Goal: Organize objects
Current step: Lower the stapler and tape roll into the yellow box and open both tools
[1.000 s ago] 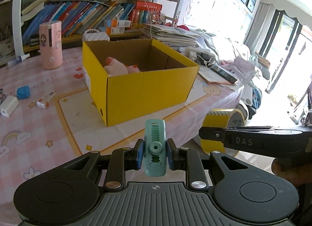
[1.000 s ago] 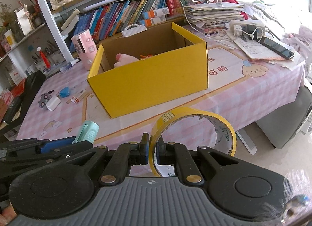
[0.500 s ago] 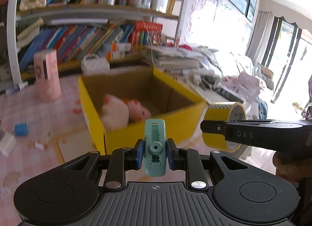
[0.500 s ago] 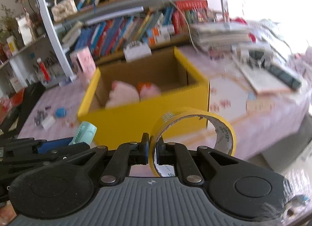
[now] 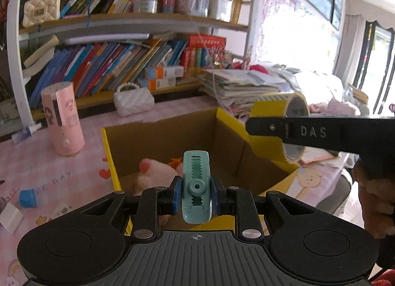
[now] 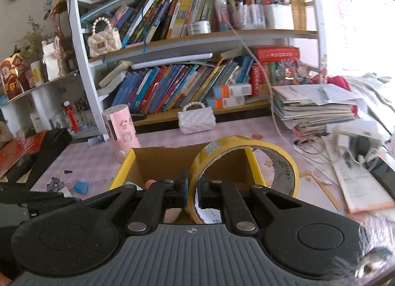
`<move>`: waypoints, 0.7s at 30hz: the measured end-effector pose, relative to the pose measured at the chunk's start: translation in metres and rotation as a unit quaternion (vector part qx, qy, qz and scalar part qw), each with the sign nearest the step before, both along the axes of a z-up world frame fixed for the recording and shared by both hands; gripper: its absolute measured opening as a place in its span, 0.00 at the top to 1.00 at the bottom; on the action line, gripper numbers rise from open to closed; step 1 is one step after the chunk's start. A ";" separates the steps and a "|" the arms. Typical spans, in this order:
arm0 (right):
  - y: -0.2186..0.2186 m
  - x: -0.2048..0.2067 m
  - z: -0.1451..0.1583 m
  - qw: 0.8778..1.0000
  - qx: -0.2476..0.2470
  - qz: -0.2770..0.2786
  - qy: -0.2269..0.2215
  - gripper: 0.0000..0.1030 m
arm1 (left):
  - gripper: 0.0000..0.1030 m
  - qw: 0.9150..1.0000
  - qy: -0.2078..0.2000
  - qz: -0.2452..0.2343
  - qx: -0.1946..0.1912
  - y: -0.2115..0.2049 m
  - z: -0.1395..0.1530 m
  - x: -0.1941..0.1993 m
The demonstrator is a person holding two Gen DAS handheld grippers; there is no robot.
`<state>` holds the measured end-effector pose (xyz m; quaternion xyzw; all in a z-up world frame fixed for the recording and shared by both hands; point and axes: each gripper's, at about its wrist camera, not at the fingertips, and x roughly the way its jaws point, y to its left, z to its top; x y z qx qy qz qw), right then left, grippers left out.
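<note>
Yellow cardboard box (image 5: 261,147) stands open on the pink checked tablecloth (image 5: 24,162), with a pink plush toy (image 5: 153,175) lying inside it. Above the box's near edge, the left gripper (image 5: 196,193) is clamped on a mint-green clip (image 5: 196,187). Over the box's right wall, the right gripper (image 6: 193,193) pinches the band of a yellow tape roll (image 6: 244,160). Behind the box, a white quilted purse (image 6: 196,120) sits by the bookshelf; to the box's left stands a pink cylinder (image 5: 63,123).
</note>
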<state>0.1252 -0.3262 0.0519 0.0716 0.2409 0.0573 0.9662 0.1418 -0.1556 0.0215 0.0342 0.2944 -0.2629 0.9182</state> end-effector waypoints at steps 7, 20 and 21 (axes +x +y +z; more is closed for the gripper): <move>0.001 0.037 -0.020 0.997 -0.007 0.057 0.045 0.93 | 0.78 0.999 0.026 0.027 0.024 -0.012 -0.018 0.018; 0.011 0.075 -0.061 0.981 -0.045 0.134 0.131 0.93 | 0.78 0.996 0.044 0.051 0.051 -0.021 -0.034 0.030; 0.012 0.077 -0.064 0.979 -0.047 0.138 0.139 0.93 | 0.78 0.996 0.043 0.050 0.054 -0.022 -0.035 0.030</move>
